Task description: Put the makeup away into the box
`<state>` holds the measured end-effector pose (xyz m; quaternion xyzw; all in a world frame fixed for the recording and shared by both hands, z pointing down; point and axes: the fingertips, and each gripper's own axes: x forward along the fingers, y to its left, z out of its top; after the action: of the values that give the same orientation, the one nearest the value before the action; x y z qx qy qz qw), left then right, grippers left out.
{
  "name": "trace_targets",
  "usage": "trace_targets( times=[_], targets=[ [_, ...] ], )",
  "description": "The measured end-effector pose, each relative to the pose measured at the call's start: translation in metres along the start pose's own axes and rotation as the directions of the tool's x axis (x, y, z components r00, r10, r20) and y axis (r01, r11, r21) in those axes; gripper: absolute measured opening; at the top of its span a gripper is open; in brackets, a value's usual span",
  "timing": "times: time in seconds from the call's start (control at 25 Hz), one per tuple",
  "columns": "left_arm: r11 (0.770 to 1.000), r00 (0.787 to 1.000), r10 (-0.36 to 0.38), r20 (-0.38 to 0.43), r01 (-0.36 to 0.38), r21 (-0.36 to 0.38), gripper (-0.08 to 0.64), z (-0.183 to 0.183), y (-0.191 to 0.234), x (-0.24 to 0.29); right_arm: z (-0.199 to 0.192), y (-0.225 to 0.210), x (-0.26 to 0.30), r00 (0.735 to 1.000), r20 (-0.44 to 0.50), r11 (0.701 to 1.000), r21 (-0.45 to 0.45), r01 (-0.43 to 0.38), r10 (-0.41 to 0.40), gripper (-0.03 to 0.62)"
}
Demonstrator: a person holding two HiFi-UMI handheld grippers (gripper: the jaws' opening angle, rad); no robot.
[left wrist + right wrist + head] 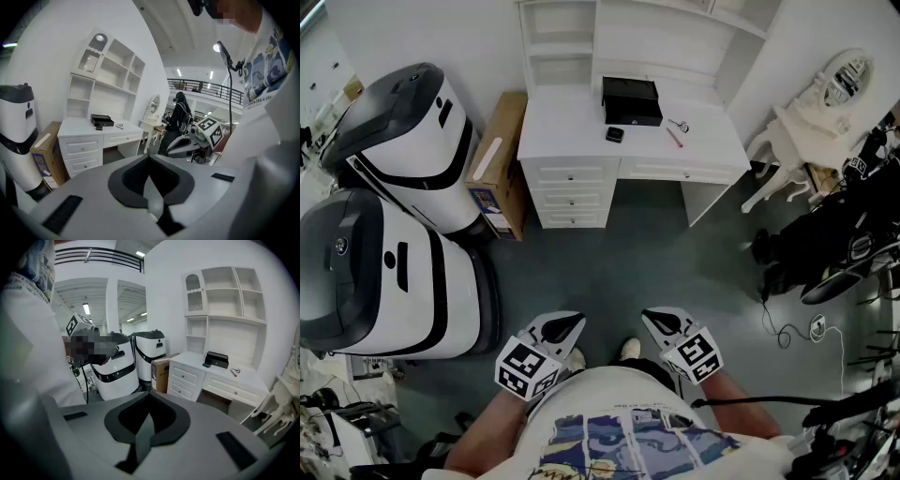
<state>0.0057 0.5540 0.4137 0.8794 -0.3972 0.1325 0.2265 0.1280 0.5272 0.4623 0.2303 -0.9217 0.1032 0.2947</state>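
Observation:
A black box (630,100) stands open at the back of the white desk (572,112). In front of it lie a small black compact (614,134), a red stick (674,138) and a small metal tool (678,125). The box (102,120) and the loose items also show far off in the left gripper view, and the box (217,360) and red stick (234,372) in the right gripper view. My left gripper (570,322) and right gripper (655,318) are held close to the person's body, well short of the desk. Both are shut with nothing in them, left gripper (149,183), right gripper (147,426).
Two big white and black machines (389,216) stand at the left, with a cardboard box (497,169) between them and the desk. A white ornate chair (787,141) and dark equipment (834,234) are at the right. Grey floor (619,272) lies between me and the desk.

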Motion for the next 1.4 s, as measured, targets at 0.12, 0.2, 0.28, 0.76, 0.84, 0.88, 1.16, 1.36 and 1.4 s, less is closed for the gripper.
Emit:
trace_targets(
  times=[0.12, 0.2, 0.28, 0.76, 0.84, 0.88, 1.16, 1.36, 1.4],
  targets=[
    [1.000, 1.000, -0.007, -0.001, 0.007, 0.007, 0.014, -0.008, 0.009, -0.011, 0.001, 0.012, 0.011, 1.000, -0.003, 1.000, -0.002, 0.008, -0.008, 0.025],
    [1.000, 1.000, -0.010, -0.003, 0.010, 0.004, 0.014, -0.014, 0.015, -0.016, 0.003, 0.018, 0.016, 1.000, -0.003, 1.000, 0.001, 0.014, -0.014, 0.025],
    [1.000, 1.000, -0.015, -0.007, 0.015, -0.005, 0.014, -0.020, 0.019, -0.018, 0.001, 0.022, 0.019, 1.000, -0.008, 1.000, 0.007, 0.017, -0.017, 0.025],
    [0.999, 0.998, -0.038, -0.041, 0.038, -0.007, 0.014, 0.005, 0.042, 0.052, -0.007, -0.054, 0.039, 1.000, -0.028, 0.999, 0.032, 0.013, -0.012, 0.025],
    [1.000, 0.998, -0.024, -0.049, 0.024, -0.006, 0.014, 0.019, 0.051, 0.071, 0.001, -0.084, 0.047, 1.000, -0.012, 1.000, 0.025, 0.008, -0.008, 0.026],
    [1.000, 0.998, -0.019, -0.052, 0.019, 0.000, 0.014, 0.028, 0.056, 0.082, 0.007, -0.099, 0.049, 1.000, 0.000, 1.000, 0.027, 0.006, -0.006, 0.026],
    [0.998, 0.998, 0.041, -0.051, -0.039, 0.041, 0.015, 0.089, 0.083, 0.151, 0.022, -0.190, 0.064, 0.999, 0.014, 0.999, 0.009, -0.036, 0.035, 0.028],
    [0.997, 0.996, 0.066, -0.061, -0.064, 0.034, 0.015, 0.103, 0.096, 0.179, 0.021, -0.233, 0.075, 0.999, 0.012, 0.999, 0.008, -0.036, 0.036, 0.047],
    [0.997, 0.996, 0.066, -0.066, -0.065, 0.029, 0.015, 0.104, 0.097, 0.183, 0.020, -0.239, 0.077, 0.999, 0.008, 0.999, 0.014, -0.038, 0.038, 0.064]
  ],
)
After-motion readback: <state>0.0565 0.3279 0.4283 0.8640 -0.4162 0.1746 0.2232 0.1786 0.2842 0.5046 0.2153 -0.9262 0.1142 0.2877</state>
